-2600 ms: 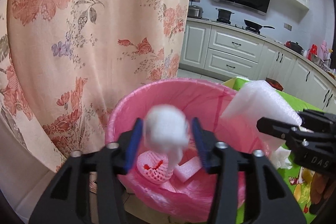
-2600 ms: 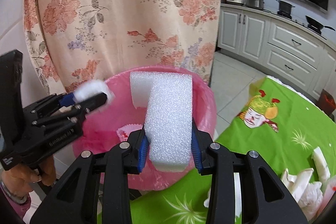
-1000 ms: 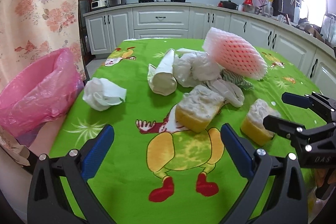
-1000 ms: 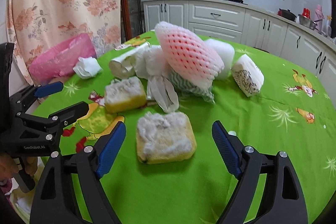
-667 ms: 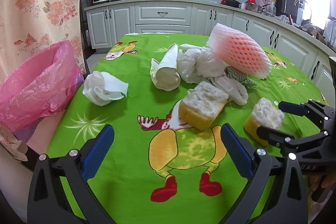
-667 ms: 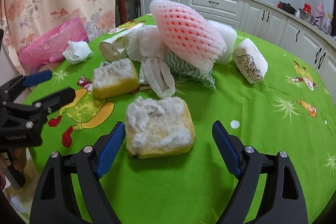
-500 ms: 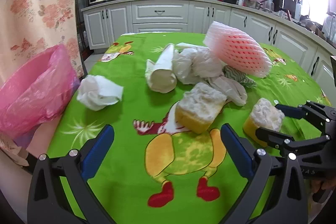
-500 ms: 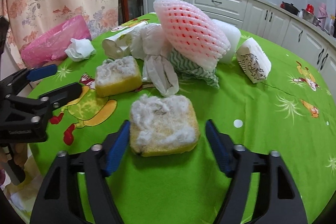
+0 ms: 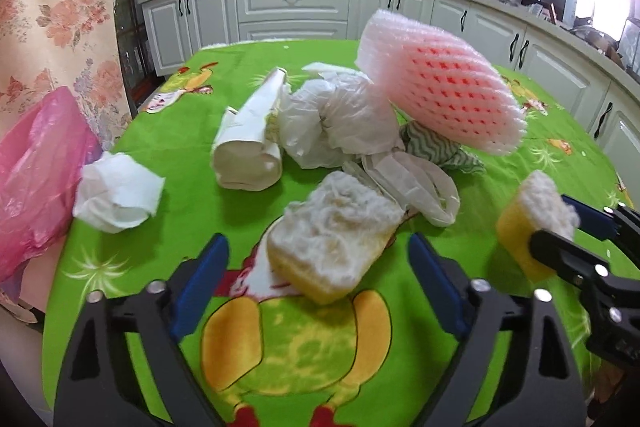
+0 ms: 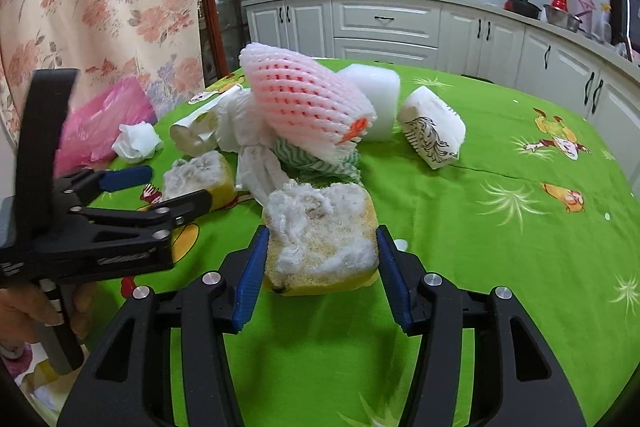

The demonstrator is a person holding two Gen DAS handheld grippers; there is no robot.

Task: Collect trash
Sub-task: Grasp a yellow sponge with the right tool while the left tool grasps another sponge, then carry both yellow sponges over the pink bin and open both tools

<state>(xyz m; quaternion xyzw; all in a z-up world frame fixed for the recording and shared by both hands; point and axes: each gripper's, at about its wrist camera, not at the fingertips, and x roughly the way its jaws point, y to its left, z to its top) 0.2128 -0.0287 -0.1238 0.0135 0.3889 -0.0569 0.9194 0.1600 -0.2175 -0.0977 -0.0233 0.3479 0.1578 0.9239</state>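
Note:
Trash lies on a green tablecloth (image 9: 180, 195). My right gripper (image 10: 320, 251) is shut on a yellow sponge with white fluff (image 10: 320, 239); it also shows at the right of the left wrist view (image 9: 532, 215). My left gripper (image 9: 316, 267) is open, its jaws on either side of a second yellow sponge (image 9: 332, 243), not touching it; this sponge also shows in the right wrist view (image 10: 196, 179). The pink bin bag (image 9: 36, 171) sits at the table's left edge.
Behind the sponges lie a crumpled tissue (image 9: 116, 199), a rolled paper (image 9: 252, 139), white plastic bags (image 9: 344, 119), a pink foam fruit net (image 9: 440, 87), a white foam block (image 10: 376, 103) and a printed carton (image 10: 432, 131). Kitchen cabinets stand behind; a floral curtain hangs left.
Both grippers left the pink bin and came to the table. My right gripper closed on the near sponge. My left gripper moved forward around the other sponge and narrowed.

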